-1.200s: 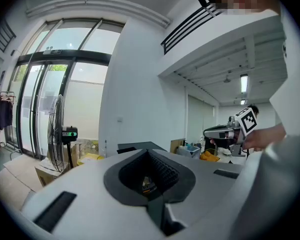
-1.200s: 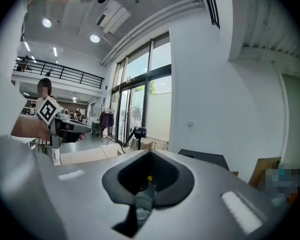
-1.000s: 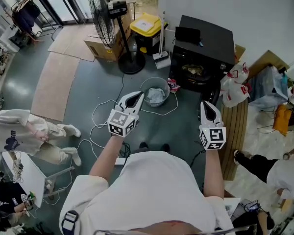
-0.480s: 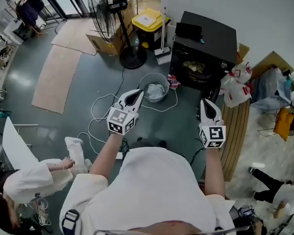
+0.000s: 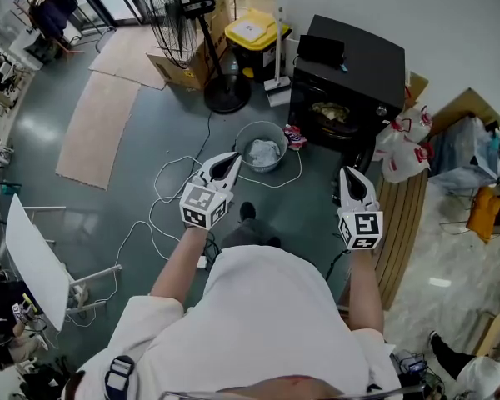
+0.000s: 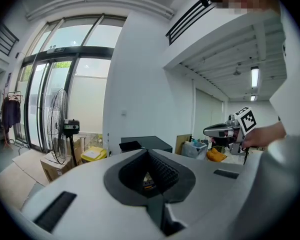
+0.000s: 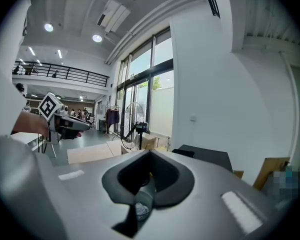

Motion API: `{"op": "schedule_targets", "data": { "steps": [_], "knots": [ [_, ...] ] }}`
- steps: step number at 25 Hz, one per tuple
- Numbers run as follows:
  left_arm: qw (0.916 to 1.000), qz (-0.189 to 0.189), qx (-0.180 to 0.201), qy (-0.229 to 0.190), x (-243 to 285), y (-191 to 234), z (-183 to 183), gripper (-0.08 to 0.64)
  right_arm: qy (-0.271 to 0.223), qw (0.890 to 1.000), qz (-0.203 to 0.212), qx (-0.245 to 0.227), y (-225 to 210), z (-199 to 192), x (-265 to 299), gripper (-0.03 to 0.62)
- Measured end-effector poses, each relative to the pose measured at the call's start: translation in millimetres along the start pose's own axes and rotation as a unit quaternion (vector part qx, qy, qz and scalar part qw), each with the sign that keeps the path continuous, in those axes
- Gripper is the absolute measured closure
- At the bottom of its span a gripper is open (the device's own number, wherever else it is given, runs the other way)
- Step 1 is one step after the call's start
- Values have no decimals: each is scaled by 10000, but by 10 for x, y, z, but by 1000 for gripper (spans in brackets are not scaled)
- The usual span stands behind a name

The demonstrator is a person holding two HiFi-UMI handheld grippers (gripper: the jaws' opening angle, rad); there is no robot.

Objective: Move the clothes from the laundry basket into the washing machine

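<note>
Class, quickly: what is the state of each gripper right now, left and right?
Left gripper: closed, nothing between its jaws.
Right gripper: closed, nothing between its jaws.

washing machine (image 5: pixel 358 57), your 1 o'clock: black, smooth, slight sheen | laundry basket (image 5: pixel 242 140), your 12 o'clock: smooth pale grey | clothes (image 5: pixel 264 152): pale crumpled cloth | floor (image 5: pixel 150 140): grey, glossy

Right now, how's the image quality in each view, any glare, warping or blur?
Head view: sharp, with a wide-angle bend and a bright sheen on the floor. Left gripper view: fisheye, dark corners, windows washed out. Right gripper view: fisheye, dark corners, ceiling lights flare.
</note>
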State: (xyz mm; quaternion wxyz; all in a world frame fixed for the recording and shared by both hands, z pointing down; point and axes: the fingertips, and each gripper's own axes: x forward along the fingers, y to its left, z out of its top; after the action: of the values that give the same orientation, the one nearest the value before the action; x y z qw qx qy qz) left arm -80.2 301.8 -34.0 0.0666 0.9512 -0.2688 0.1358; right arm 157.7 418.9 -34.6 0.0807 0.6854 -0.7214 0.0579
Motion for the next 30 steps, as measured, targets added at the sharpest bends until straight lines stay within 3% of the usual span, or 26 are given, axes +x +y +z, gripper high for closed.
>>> {"op": "schedule_targets", "data": {
  "steps": [9,30],
  "knots": [
    [10000,-83,-13,18,299,325,-4,555,127,9998,-151,103,-93,-137,356,581],
    [9980,-603,-45,160,1485,1858,204,555,395,9980,-451,207,-39,47,2095,581]
  ]
}}
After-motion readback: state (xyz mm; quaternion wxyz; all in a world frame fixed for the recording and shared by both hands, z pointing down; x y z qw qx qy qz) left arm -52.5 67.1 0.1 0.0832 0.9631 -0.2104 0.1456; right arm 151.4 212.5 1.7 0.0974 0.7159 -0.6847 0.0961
